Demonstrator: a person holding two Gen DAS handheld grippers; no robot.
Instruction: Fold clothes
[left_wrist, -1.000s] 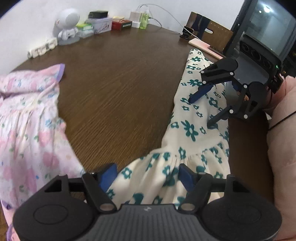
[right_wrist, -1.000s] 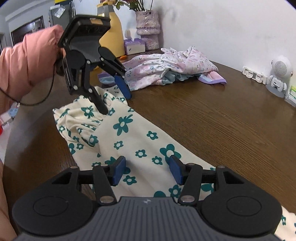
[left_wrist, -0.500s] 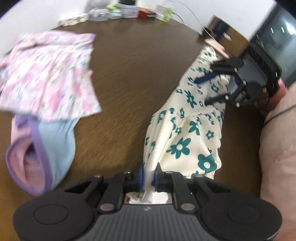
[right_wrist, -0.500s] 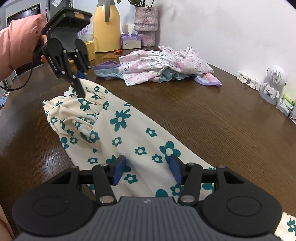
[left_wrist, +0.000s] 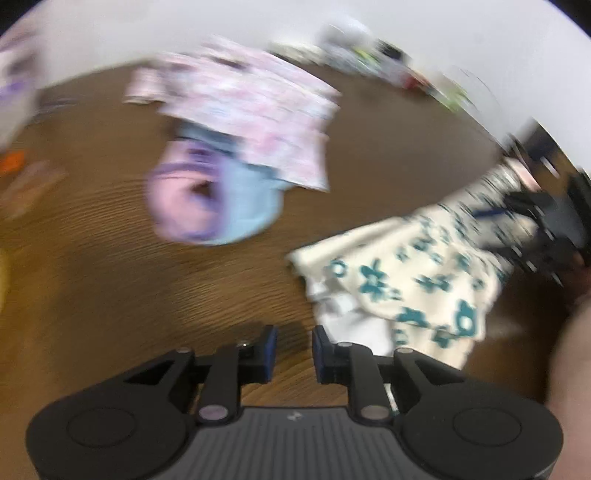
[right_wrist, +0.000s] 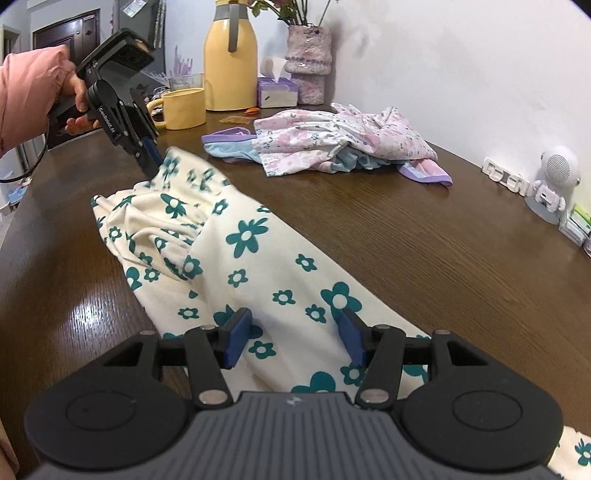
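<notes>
Wooden table (right_wrist: 424, 240) carries the cream floral garment (right_wrist: 258, 258), stretched out lengthwise; pink clothes (right_wrist: 332, 140) lie beyond. Right gripper (right_wrist: 293, 338) hovers over it — jaws wide, empty. Left gripper (left_wrist: 293, 349) — narrowly parted, beside its bunched end.

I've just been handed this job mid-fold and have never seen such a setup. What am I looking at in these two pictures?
There is no robot arm. A person holds a two-finger gripper in each hand, and each gripper carries a fisheye camera looking along its fingers. The blurred picture comes from the left gripper. The sharp one comes from the right gripper and also shows the person's left hand. On the brown table lies a cream garment with teal flowers, with a pile of pink floral clothes beyond it. The right gripper is open over the garment and holds nothing. The left gripper's pads are slightly apart with bare wood between them. Its tip is at the garment's far edge, but contact is unclear.
</notes>
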